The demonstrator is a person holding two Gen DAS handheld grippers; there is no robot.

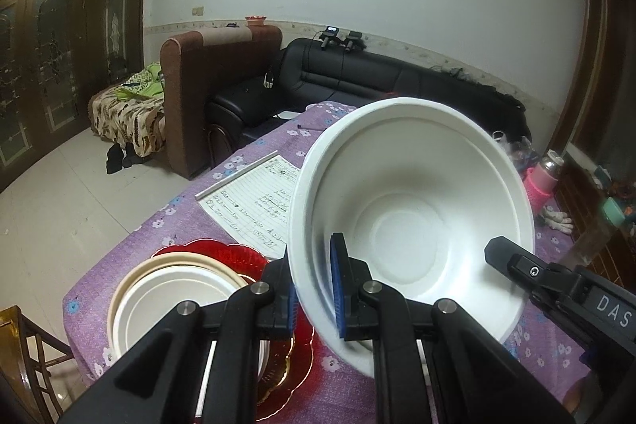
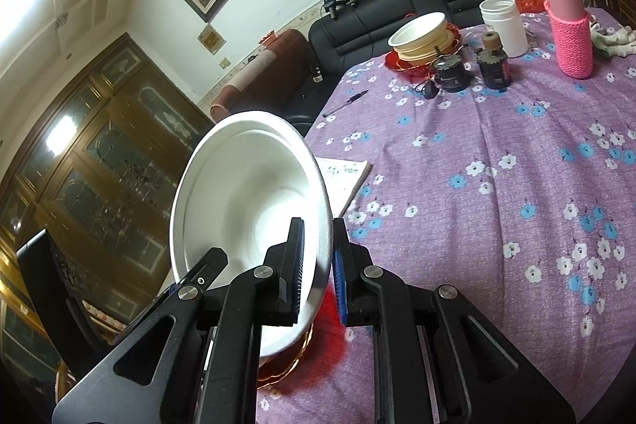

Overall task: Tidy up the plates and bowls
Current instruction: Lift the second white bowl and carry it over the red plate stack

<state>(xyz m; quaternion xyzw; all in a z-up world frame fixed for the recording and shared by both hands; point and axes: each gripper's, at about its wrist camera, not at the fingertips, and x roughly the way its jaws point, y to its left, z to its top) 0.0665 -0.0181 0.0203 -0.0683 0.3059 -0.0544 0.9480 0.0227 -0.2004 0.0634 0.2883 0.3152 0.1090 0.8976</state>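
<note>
You have the bowl [image 1: 409, 221] held tilted in the air above the desk [image 2: 497, 185], over the stack [image 1: 175, 289] on the red plate [image 1: 234, 253]. Both grippers — left [image 1: 316, 289], right [image 2: 318, 269] — have their jaws pinching its rim from opposite sides. It looks light, thin and easily dented, so grip the rim gently. It is plain matte white, deep, with a stepped wall and flat base.
</note>
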